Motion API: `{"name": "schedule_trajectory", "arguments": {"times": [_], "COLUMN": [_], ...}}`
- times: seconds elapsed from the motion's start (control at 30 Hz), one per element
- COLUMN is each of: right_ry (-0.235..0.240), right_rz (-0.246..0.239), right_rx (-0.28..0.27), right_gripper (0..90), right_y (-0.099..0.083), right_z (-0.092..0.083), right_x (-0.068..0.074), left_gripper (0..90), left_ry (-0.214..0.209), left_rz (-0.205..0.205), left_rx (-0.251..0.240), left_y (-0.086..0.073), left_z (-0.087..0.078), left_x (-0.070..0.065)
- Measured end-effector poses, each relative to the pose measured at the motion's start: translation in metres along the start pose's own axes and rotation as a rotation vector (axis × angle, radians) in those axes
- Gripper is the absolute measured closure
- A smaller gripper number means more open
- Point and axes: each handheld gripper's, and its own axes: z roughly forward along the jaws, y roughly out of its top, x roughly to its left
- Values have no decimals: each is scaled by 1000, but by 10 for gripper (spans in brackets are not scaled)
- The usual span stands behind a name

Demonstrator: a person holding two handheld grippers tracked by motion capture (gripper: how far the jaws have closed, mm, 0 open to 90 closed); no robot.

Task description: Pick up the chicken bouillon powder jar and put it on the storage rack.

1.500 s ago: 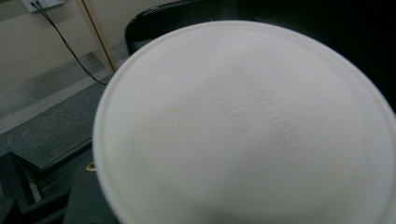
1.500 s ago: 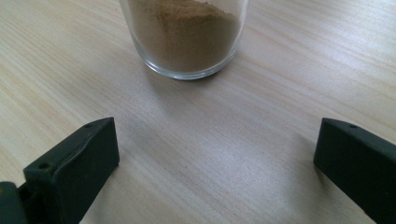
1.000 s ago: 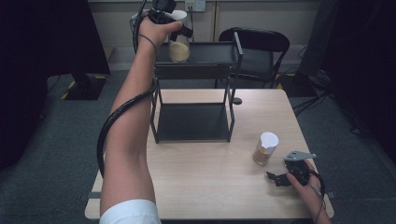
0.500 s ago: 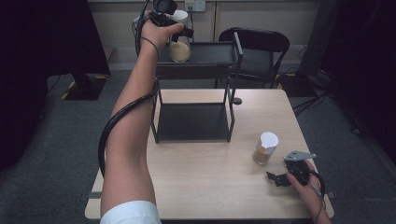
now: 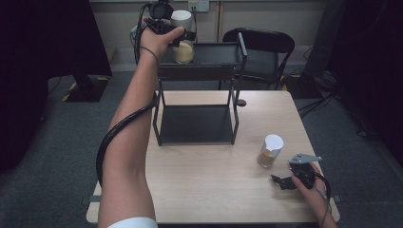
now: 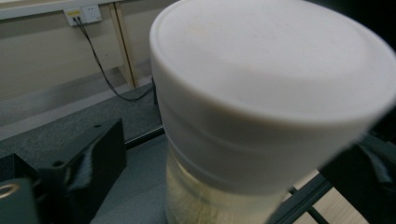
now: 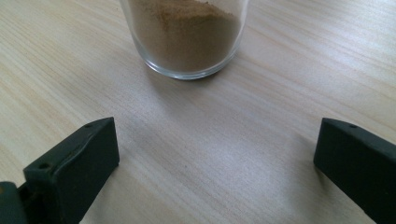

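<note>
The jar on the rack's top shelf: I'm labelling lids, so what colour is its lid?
White. The lid of the jar shows best in the left gripper view.

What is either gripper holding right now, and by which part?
Nothing. The left gripper has just opened its jaws; the white-lidded jar stands between them on the rack's top shelf, released. The right gripper rests open on the table.

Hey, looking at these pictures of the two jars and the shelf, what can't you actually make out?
- Left gripper view: base of the shelf jar is cut off by the bottom edge, so contact with the rack's top shelf is unclear.
- Right gripper view: table jar loses its lid past the top edge.
- High view: left gripper jaws are masked by the hand.
</note>
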Motion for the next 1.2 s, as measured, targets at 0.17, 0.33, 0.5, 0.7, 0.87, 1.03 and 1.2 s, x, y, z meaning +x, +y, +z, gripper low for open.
{"name": "schedule_trajectory", "arguments": {"times": [0.17, 0.33, 0.5, 0.7, 0.87, 1.03, 1.2], "right_ry": [0, 0, 0, 0, 0, 0, -1], "right_rz": [0, 0, -2, -1, 1, 1, -1], "right_rx": [0, 0, -1, -1, 0, 0, -1], "right_gripper": [0, 0, 0, 0, 0, 0, 0], "right_y": [0, 0, 0, 0, 0, 0, 0], "right_z": [0, 0, 0, 0, 0, 0, 0], "right_x": [0, 0, 0, 0, 0, 0, 0], "left_gripper": [3, 8, 11, 11, 12, 12, 12], "left_ry": [-7, -26, -48, -75, -80, -93, -110], "left_rz": [-9, -11, -31, -32, -37, -30, -34], "left_rx": [-10, -19, -29, -56, -72, -79, -86], "left_y": [-9, -18, -30, -44, -55, -62, -72], "left_z": [-5, -11, -14, -15, -16, -18, -20], "left_x": [-1, -2, -2, -4, -8, -11, -12]}}
